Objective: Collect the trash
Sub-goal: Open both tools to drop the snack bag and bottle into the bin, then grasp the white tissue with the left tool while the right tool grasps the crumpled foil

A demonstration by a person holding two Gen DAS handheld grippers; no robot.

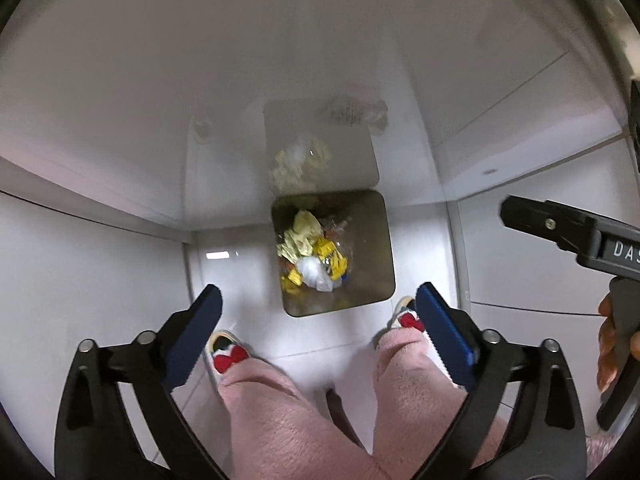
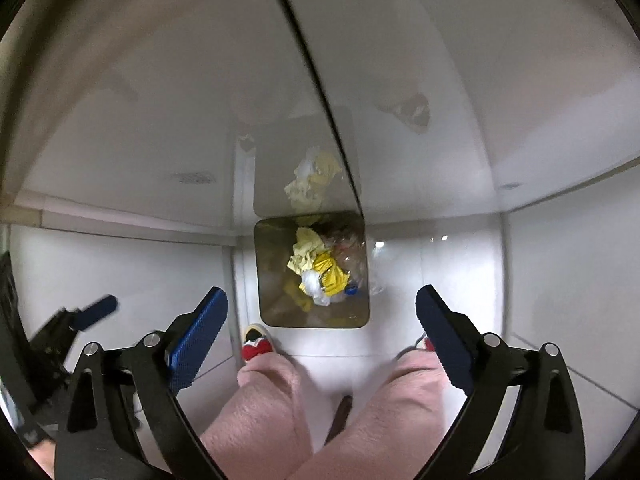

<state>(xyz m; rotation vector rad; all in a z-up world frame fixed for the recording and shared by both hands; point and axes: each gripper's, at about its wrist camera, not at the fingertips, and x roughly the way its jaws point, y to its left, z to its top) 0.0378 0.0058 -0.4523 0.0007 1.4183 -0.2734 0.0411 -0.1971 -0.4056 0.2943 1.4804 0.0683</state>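
Observation:
A square metal trash bin (image 1: pixel 378 248) stands on the white floor, directly below both grippers. Inside lie yellow wrappers (image 1: pixel 330 254), crumpled pale paper, white plastic and a clear bottle with a blue cap (image 2: pixel 351 290). My left gripper (image 1: pixel 319 291) hangs above the bin, pointing down, open, with nothing between its blue pads. My right gripper (image 2: pixel 322 293) hangs over the same bin (image 2: pixel 272 276), also open and holding nothing. One black finger (image 1: pixel 536 220) of the right gripper shows at the right edge of the left wrist view. A blue finger (image 2: pixel 98 312) of the left gripper shows at the left of the right wrist view.
Glossy white cabinet fronts (image 1: pixel 280 60) rise behind the bin and mirror it. A dark door gap (image 2: pixel 316 80) runs down to the bin. The person's legs in pink fleecy trousers (image 1: pixel 280 408) and shoes with red bows (image 1: pixel 230 358) stand just in front of the bin.

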